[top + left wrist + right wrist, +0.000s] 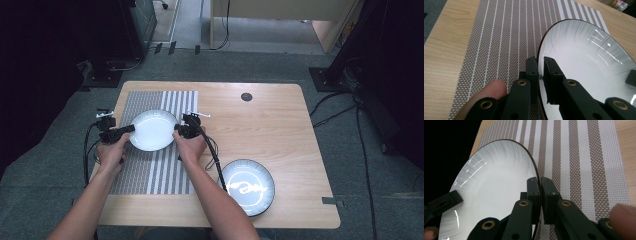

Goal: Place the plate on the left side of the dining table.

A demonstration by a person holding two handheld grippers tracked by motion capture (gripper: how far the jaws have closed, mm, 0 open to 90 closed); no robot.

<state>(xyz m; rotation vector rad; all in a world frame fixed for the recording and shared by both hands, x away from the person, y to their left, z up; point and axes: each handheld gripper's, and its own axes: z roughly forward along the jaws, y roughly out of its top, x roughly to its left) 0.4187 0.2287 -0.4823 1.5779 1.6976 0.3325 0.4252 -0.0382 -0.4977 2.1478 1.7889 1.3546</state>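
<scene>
1. Both grippers hold the round white plate with a thin dark rim (153,130) by opposite edges over the brown-and-white striped woven placemat (150,175), which serves as the landmark here.
2. The left gripper (131,128) has its jaws closed narrow on the plate's rim at the side nearer the placemat's finely striped half; the left gripper view shows the rim (539,53) pinched between the two black pads.
3. The right gripper (178,129) clamps the opposite rim, toward the placemat's broad-striped half; in the right gripper view its jaws stand almost together with the thin rim (537,177) between them.
4. The plate sits over the far part of the placemat. Whether it rests on the weave or hangs just above it I cannot tell.
5. My reading is that the plate is being carried in two grippers and set on the placemat: the grasp and the carry look done, while the setting down and the release are not.
6. The white plate is empty, with only glare on its glaze.
7. A second round plate with a dark rim and a pale centre (248,186) lies on the light wooden table (280,125), off the placemat's near right corner; its centre shows bright marks that could be reflection or pattern, and I see nothing else in it.
</scene>
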